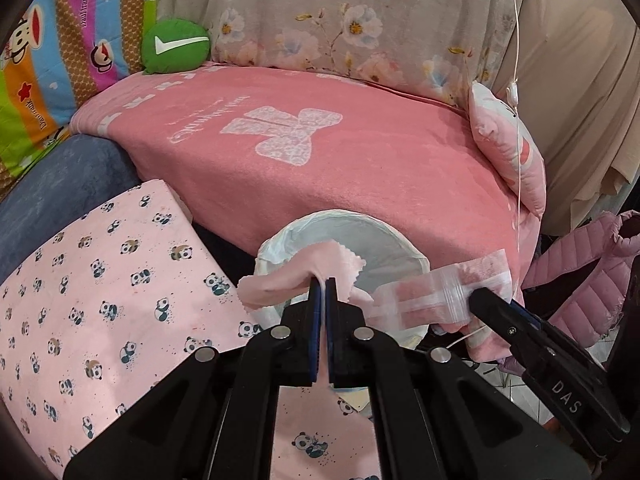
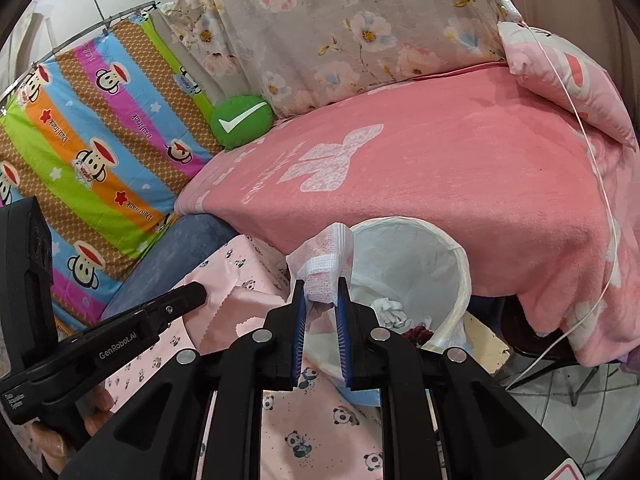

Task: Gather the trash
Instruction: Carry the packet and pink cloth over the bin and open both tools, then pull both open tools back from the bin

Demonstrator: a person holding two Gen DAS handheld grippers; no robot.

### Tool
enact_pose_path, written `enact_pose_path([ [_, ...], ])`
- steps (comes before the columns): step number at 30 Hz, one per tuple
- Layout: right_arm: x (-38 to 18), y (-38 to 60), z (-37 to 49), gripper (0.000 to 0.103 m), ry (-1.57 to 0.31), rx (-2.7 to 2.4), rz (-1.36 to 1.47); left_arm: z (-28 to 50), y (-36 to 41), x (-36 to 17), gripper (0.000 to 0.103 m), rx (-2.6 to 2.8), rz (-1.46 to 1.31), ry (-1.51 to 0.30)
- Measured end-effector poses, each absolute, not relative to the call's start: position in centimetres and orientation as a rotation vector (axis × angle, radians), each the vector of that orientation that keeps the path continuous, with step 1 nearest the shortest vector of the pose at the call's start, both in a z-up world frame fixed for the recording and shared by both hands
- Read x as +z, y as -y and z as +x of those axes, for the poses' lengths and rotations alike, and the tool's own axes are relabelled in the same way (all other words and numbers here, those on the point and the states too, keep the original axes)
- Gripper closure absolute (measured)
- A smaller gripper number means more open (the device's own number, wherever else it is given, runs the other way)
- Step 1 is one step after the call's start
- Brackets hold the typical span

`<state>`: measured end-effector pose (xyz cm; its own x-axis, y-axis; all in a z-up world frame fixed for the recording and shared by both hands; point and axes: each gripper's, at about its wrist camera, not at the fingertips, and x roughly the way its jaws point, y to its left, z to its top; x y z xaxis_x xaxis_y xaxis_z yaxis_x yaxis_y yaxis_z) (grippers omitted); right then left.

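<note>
My left gripper [image 1: 325, 282] is shut on a pink cloth scrap with a zigzag edge [image 1: 320, 266] and holds it over the rim of a white-lined trash bin [image 1: 384, 248]. My right gripper [image 2: 319, 286] is shut on a clear plastic wrapper with pink print [image 2: 326, 256], held just left of the bin's [image 2: 460, 280] opening. In the left wrist view the wrapper [image 1: 436, 292] hangs from the right gripper's finger [image 1: 492, 302] at the bin's right rim. White crumpled tissue [image 2: 390, 308] lies inside the bin.
A bed with a pink blanket [image 1: 320, 152] stands behind the bin. A panda-print pink pillow [image 1: 100, 288] lies at front left. A green round cushion [image 1: 176, 46], a pink pillow [image 1: 508, 148] and a pink puffer jacket [image 1: 580, 280] lie around. A thin white cable [image 2: 596, 168] hangs at right.
</note>
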<state>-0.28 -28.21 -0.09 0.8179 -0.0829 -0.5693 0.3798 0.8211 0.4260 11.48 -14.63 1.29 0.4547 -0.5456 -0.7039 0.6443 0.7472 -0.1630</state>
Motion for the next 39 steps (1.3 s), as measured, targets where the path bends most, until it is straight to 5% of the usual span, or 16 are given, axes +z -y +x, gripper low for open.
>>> enact_pose_path([
  [12, -1.0, 31.6, 1.2, 0.088, -0.590, -0.297, 0.548, 13.4, 18.9, 0.1, 0.098, -0.771, 0.153, -0.850],
  [13, -1.1, 31.8, 1.5, 0.088, -0.595, -0.298, 0.544, 13.6, 19.0, 0.0, 0.092, -0.759, 0.154, -0.854],
  [16, -1.3, 31.9, 2.2, 0.088, -0.605, -0.296, 0.535, 13.9, 18.7, -0.2, 0.044, -0.706, 0.152, -0.840],
  [17, -1.4, 31.9, 2.4, 0.088, -0.607, -0.296, 0.531, 13.9, 18.4, -0.1, 0.036, -0.682, 0.151, -0.817],
  [31, -1.9, 30.8, 7.2, 0.087, -0.665, -0.256, 0.461, 16.0, 15.8, -0.3, 0.034, -0.596, 0.136, -0.798],
  [39, -1.9, 29.3, 8.9, 0.071, -0.683, -0.245, 0.439, 16.8, 13.9, -0.3, 0.024, -0.545, 0.120, -0.791],
])
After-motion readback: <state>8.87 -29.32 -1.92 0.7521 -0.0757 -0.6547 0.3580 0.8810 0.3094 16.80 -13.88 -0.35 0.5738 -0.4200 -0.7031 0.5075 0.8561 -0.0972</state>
